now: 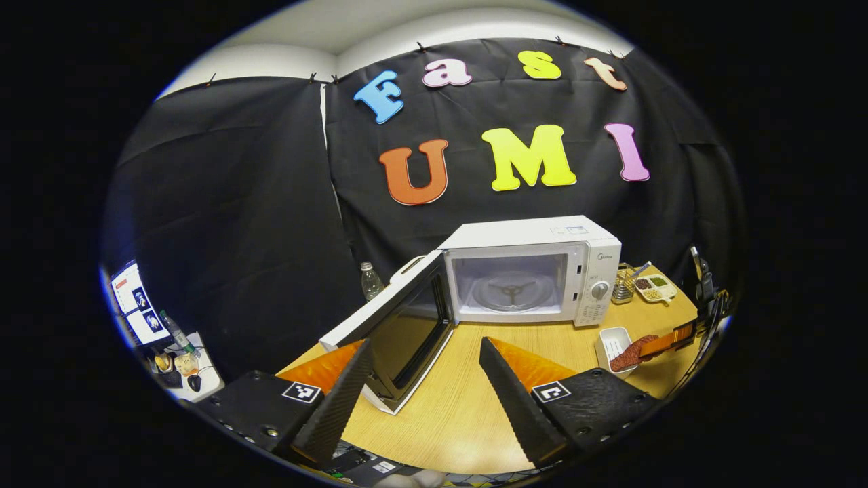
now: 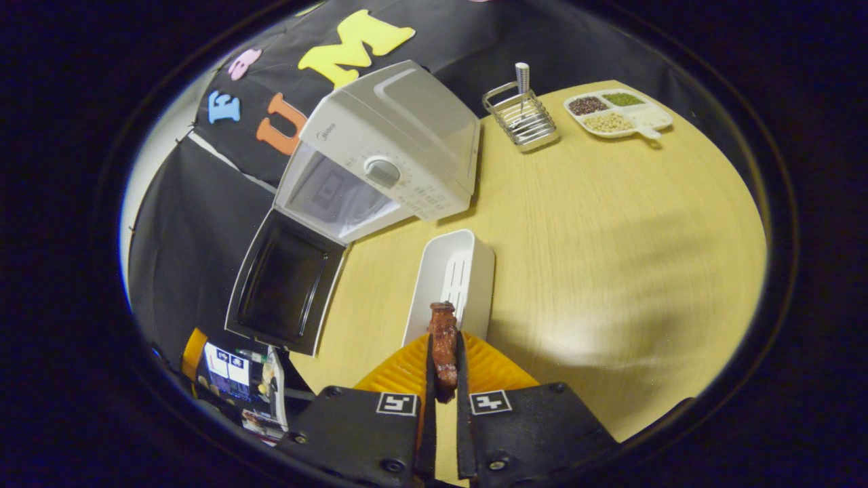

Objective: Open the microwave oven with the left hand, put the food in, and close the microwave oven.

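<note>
The white microwave oven point(image 1: 536, 268) stands at the back of the round wooden table point(image 1: 461, 400), its door point(image 1: 397, 332) swung wide to the left and the glass turntable point(image 1: 510, 291) bare inside. My left gripper point(image 1: 427, 352) hangs open in front of the door, holding nothing. At the right table edge my right gripper point(image 1: 668, 340) grips a brown strip of food point(image 1: 632, 352) just above a white rectangular dish point(image 1: 614, 347). In the right gripper view the right gripper point(image 2: 444, 346) is shut on that food point(image 2: 444, 346), over the near end of the dish point(image 2: 451, 281); the microwave point(image 2: 386, 146) lies beyond.
A wire rack point(image 2: 522, 115) with a metal utensil and a divided tray of beans point(image 2: 620, 112) sit at the table's far right. A clear bottle point(image 1: 371, 280) stands left of the microwave. A small side table with clutter point(image 1: 180, 356) is at the lower left.
</note>
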The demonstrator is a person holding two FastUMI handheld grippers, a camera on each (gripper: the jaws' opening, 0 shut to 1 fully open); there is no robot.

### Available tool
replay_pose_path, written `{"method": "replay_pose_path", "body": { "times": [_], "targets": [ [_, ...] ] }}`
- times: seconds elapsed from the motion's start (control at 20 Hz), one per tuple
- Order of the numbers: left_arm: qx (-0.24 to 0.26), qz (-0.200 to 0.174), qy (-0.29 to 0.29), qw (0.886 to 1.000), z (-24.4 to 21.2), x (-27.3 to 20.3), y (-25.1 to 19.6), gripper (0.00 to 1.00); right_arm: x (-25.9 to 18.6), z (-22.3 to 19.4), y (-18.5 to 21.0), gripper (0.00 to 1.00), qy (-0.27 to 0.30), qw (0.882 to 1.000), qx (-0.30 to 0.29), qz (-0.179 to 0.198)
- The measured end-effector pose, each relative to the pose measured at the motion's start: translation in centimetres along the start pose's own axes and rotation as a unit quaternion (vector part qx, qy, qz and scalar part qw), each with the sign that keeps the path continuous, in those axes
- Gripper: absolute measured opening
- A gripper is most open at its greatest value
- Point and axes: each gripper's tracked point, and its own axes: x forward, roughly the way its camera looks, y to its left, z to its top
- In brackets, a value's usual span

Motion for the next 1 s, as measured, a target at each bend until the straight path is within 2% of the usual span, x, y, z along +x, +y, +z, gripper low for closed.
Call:
{"method": "replay_pose_path", "body": {
  "times": [0.05, 0.3, 0.6, 0.75, 1.0],
  "targets": [
    [0.001, 0.001, -0.001, 1.0, 0.0, -0.1, -0.2, 0.97, -0.2, 0.2, 0.3, 0.15, -0.001, 1.0, -0.002, 0.004],
    [-0.003, -0.017, -0.004, 1.0, -0.3, -1.0, -1.4, 0.97, -2.0, 3.1, 3.2, 0.14, -0.034, 0.999, -0.027, 0.01],
    [-0.019, -0.062, -0.014, 0.998, -0.7, -0.5, -0.7, 0.97, -2.7, 5.4, 11.5, 0.14, -0.094, 0.994, -0.046, 0.028],
    [-0.007, -0.088, -0.018, 0.996, -0.8, -0.1, 1.4, 0.97, -1.4, 6.3, 15.7, 0.14, -0.129, 0.991, -0.03, 0.03],
    [0.013, -0.134, -0.028, 0.99, -1.5, -0.1, 5.4, 0.97, 3.6, 7.8, 20.2, 0.14, -0.206, 0.979, -0.011, -0.001]
  ]
}}
